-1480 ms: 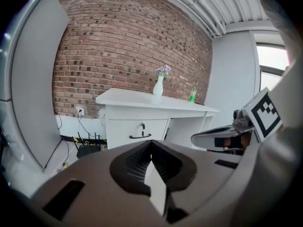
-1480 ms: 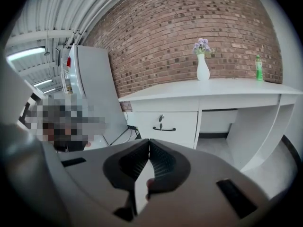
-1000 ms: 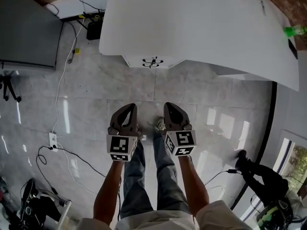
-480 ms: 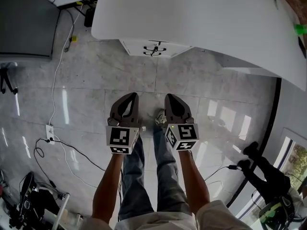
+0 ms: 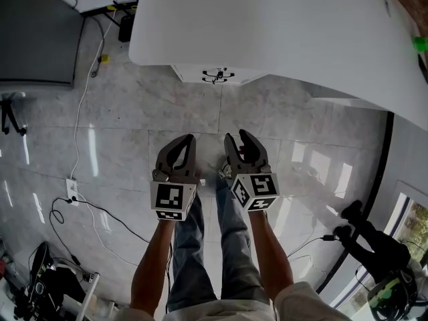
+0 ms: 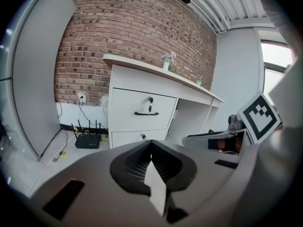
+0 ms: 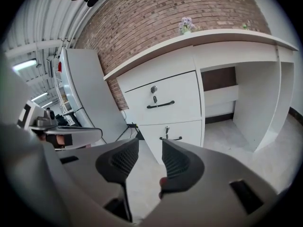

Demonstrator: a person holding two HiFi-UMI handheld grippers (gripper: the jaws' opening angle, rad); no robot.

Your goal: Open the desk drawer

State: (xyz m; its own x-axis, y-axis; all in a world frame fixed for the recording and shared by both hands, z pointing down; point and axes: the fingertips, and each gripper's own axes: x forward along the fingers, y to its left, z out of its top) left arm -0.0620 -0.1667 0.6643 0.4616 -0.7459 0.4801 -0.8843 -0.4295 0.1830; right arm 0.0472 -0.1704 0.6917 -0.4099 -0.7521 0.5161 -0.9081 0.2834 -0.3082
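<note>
**Task item.** The upper drawer (image 7: 163, 98) sits fully shut in the pedestal at the left end of the white desk (image 5: 287, 32), against the far brick wall (image 6: 132, 27). It has a dark bar handle (image 7: 160, 105) with a keyed lock just above. A lower drawer (image 7: 176, 130), also shut, sits directly beneath with its own small handle. The task sentence does not say which of the two is meant.

**Tools.** The right gripper (image 7: 150, 146) is released. Its jaws have just been opening and stand apart with nothing between them. It points toward the drawer fronts, which suggests it is being readied to take a handle. The left gripper (image 6: 151, 144) is clenched on nothing, with its pads pressed together. It is held level beside the right one and is judged to be idle.

**Position.** Both tools hang in front of the person, over bare tiled floor (image 5: 120, 119) and well apart from the desk. No contact has been made.

**Surroundings.** A small vase of flowers (image 6: 166, 60) stands on the desktop. A router (image 6: 87, 141) lies on the floor left of the pedestal.

**Assessment.** The task has not begun. The approach to a handle remains to be made.
</note>
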